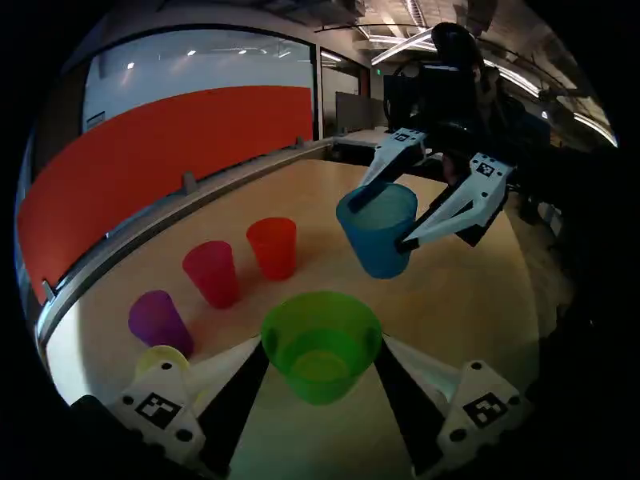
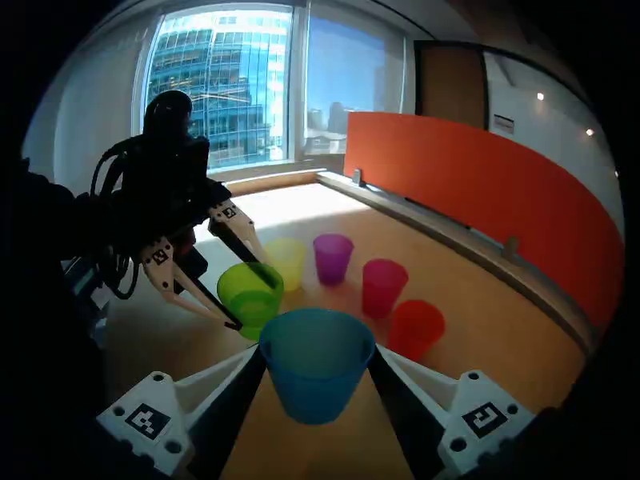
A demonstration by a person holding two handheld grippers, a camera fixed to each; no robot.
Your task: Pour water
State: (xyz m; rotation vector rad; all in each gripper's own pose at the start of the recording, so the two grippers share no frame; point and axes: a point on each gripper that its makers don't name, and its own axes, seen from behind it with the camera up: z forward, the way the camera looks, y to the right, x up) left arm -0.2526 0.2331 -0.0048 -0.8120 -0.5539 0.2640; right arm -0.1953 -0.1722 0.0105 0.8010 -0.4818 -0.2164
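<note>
Left claw (image 1: 322,346) is seen clamped on green cup (image 1: 320,376), right claw (image 2: 317,356) on blue cup (image 2: 316,392), held near each other over surface (image 1: 464,304) w/ four spare cups (image 2: 333,258) beside. For a clean pour, blue rim should be centred over green mouth & tipped slowly, both grips kept firm.

This is an office high up in a city. In the right gripper view the far wall is all tall windows (image 2: 240,88) looking out on glass towers (image 2: 192,72), with a wooden door (image 2: 450,88) beside them. A long pale wooden table (image 1: 472,296) is edged on one side by an orange divider panel (image 1: 160,160) like those between desk rows. In the left gripper view strip lights (image 1: 400,46) hang overhead, and more desks (image 1: 360,138) stand at the far end.
</note>
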